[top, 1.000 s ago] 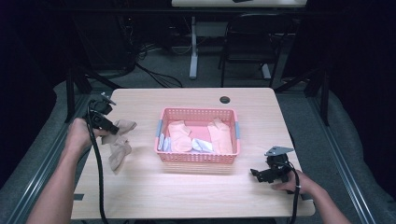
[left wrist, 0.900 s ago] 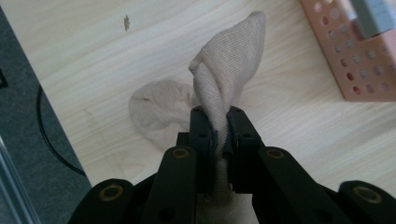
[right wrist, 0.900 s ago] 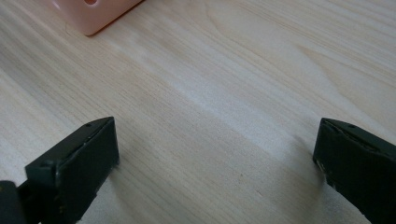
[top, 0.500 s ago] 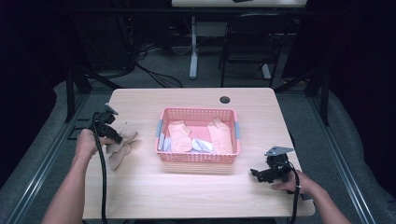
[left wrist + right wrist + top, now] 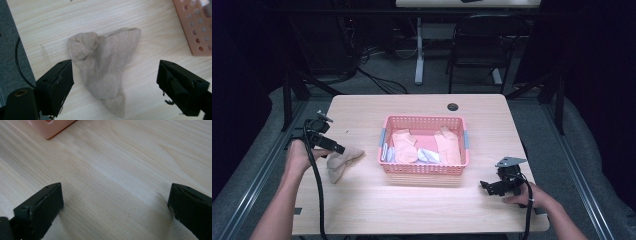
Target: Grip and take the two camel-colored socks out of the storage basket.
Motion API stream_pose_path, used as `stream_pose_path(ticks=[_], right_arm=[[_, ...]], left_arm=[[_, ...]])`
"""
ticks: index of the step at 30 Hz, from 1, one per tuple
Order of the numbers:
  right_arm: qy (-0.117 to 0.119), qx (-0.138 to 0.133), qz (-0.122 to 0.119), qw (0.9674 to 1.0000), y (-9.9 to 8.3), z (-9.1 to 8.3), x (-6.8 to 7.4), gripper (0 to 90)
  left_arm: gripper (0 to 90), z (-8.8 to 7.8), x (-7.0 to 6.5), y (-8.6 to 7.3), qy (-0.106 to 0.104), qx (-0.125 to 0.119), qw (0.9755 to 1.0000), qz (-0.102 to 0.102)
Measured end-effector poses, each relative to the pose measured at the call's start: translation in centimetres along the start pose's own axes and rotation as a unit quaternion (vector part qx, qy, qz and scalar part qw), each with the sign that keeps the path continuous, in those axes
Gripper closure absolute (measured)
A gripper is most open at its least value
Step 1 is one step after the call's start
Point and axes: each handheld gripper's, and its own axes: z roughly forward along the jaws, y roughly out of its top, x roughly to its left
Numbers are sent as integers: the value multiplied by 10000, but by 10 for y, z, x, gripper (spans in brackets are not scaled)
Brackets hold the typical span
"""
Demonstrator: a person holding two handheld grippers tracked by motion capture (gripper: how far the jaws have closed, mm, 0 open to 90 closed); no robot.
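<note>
Near the tabletop's left edge, the left gripper (image 5: 115, 82) is hanging released, its jaws having just been opening over the now-dropped beige sock (image 5: 105, 67), while the right gripper (image 5: 115, 207) is sitting spread near the front right corner.

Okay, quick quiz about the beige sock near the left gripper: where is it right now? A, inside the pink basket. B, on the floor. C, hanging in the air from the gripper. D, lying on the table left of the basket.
D: the beige sock lies crumpled on the table, left of the pink basket; the left gripper stands open around it, its jaws having just opened.
</note>
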Motion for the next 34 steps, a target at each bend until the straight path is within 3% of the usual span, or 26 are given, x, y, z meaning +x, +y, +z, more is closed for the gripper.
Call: stream_pose_path(ticks=[10,15,19,24,27,28,34], right_arm=[[-9,-12,36,10000,0,0,1,0],[-7,-14,38,10000,0,0,1,0],[-7,-12,36,10000,0,0,1,0],[-19,2,26,10000,0,0,0,0],[-1,-9,38,10000,0,0,1,0],[-18,5,23,10000,0,0,0,0],[10,-25,54,10000,0,0,1,0]], left_arm=[[40,-2,-22,-40,26,-230,9997,91],[14,15,-33,-68,86,-198,9997,98],[7,25,-37,-81,58,-211,9998,31],[0,39,-41,-105,70,-420,9990,-123],[0,42,-42,-112,66,-560,9983,-131],[0,42,-43,-114,90,-601,9982,-5],[0,47,-41,-115,75,-591,9982,16]])
